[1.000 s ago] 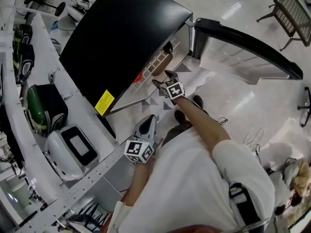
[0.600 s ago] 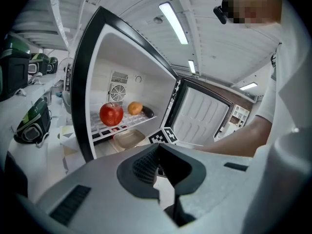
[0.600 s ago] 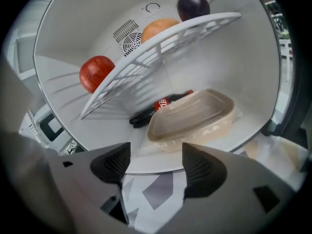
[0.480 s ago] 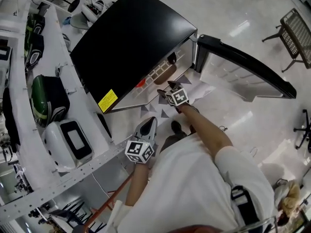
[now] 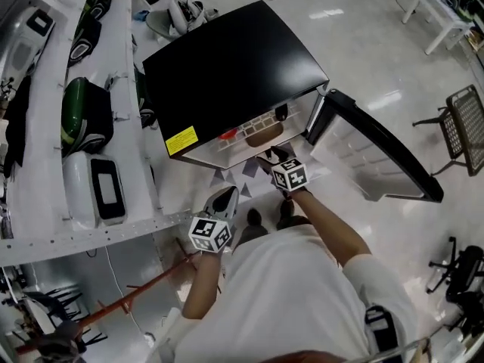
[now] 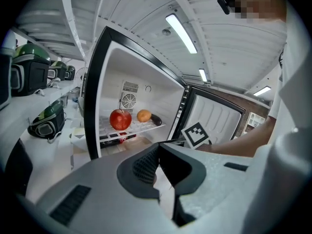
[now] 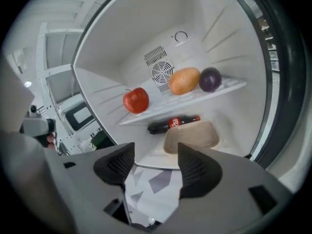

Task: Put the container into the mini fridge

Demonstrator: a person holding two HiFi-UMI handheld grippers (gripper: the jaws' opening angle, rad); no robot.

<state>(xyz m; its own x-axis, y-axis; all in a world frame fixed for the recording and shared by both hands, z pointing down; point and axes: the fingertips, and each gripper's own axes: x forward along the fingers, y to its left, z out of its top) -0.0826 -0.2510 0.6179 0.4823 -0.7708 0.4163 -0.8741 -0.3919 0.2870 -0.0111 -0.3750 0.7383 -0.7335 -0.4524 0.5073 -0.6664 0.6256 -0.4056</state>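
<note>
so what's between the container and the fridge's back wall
A cola bottle lies on its side just behind the container, before the back wall; the right gripper view shows it.

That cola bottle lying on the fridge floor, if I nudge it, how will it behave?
The cola bottle lies on its side just behind the beige container, so a push would probably roll it, though the container may block it. It looks dark along most of its length, so it is likely full and heavy for its size.
</note>
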